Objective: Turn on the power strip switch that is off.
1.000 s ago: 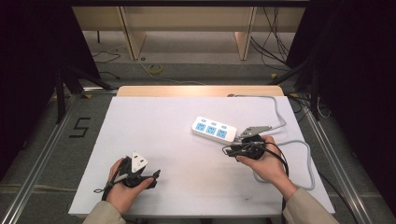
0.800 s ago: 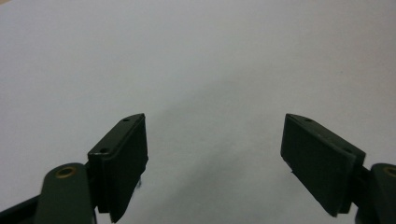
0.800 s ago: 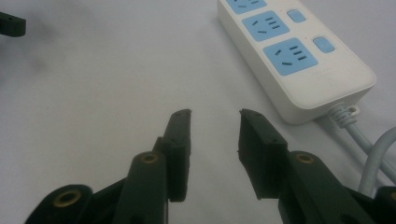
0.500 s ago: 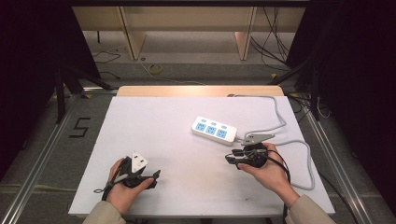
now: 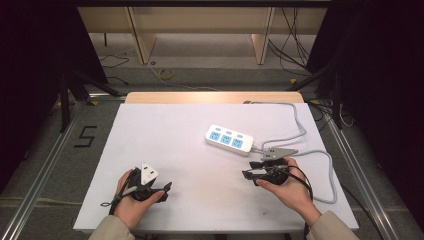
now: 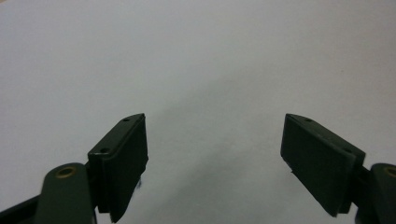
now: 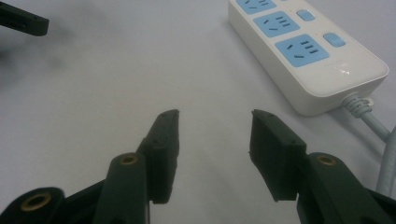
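A white table (image 5: 190, 150) takes up the middle of the high view, with bare floor and dark frames around it. On its right half, toward the far side, lies a white power strip (image 5: 229, 140), set at a slant, its three blue sockets facing up; in the right gripper view the strip (image 7: 303, 51) sits at the upper right with small blue switches beside the sockets. A grey cord (image 5: 300, 132) leaves the strip's right end, loops toward the table's far right corner and also curls round past the near right edge; in the right gripper view the cord (image 7: 373, 123) leaves the strip through a ribbed collar. The right gripper (image 5: 252, 175) is held low over the table, just near of the strip and apart from it, its tips pointing left. Its jaws have just been opening and now stand wide, with nothing but bare table between them in the right gripper view (image 7: 212, 140). The left gripper (image 5: 162, 189) rests in the person's hand near the table's near left corner, well apart from the strip. Its jaws are spread wide too in the left gripper view (image 6: 215, 163), over bare white surface.
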Action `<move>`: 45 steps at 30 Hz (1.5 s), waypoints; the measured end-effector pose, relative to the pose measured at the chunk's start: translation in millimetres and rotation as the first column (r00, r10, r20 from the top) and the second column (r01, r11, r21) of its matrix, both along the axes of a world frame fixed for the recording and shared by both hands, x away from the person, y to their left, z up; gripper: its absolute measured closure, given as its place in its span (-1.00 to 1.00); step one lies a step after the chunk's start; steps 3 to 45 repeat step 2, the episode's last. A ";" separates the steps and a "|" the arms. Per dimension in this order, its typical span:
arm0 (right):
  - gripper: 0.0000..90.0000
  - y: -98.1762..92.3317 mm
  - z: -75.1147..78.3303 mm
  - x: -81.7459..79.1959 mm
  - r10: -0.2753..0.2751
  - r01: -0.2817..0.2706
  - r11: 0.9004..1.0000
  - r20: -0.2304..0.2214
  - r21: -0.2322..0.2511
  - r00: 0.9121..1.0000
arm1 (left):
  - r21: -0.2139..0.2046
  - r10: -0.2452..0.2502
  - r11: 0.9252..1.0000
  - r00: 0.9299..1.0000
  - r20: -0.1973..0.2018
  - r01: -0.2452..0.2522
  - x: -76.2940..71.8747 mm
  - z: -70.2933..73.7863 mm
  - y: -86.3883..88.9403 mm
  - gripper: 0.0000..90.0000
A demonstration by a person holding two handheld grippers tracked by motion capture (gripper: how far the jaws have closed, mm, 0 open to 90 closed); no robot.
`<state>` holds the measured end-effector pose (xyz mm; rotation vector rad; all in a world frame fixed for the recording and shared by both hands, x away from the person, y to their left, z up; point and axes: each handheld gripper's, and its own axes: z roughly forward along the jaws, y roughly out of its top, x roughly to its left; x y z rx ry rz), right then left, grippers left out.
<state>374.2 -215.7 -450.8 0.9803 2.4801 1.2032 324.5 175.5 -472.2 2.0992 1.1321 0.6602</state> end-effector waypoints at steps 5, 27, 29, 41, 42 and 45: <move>0.16 -0.3 0.1 -0.3 0.000 0.000 1.000 0.003 0.003 1.000 | -0.004 0.005 1.000 1.000 0.002 -0.005 0.9 -0.4 0.6 -0.49; 0.16 -0.3 0.1 -0.3 0.000 0.000 1.000 0.003 0.003 1.000 | -0.004 0.005 1.000 1.000 0.002 -0.005 0.9 -0.4 0.6 -0.49; 0.16 -0.3 0.1 -0.3 0.000 0.000 1.000 0.003 0.003 1.000 | -0.004 0.005 1.000 1.000 0.002 -0.005 0.9 -0.4 0.6 -0.49; 0.16 -0.3 0.1 -0.3 0.000 0.000 1.000 0.003 0.003 1.000 | -0.004 0.005 1.000 1.000 0.002 -0.005 0.9 -0.4 0.6 -0.49; 0.16 -0.3 0.1 -0.3 0.000 0.000 1.000 0.003 0.003 1.000 | -0.004 0.005 1.000 1.000 0.002 -0.005 0.9 -0.4 0.6 -0.49; 0.16 -0.3 0.1 -0.3 0.000 0.000 1.000 0.003 0.003 1.000 | -0.004 0.005 1.000 1.000 0.002 -0.005 0.9 -0.4 0.6 -0.49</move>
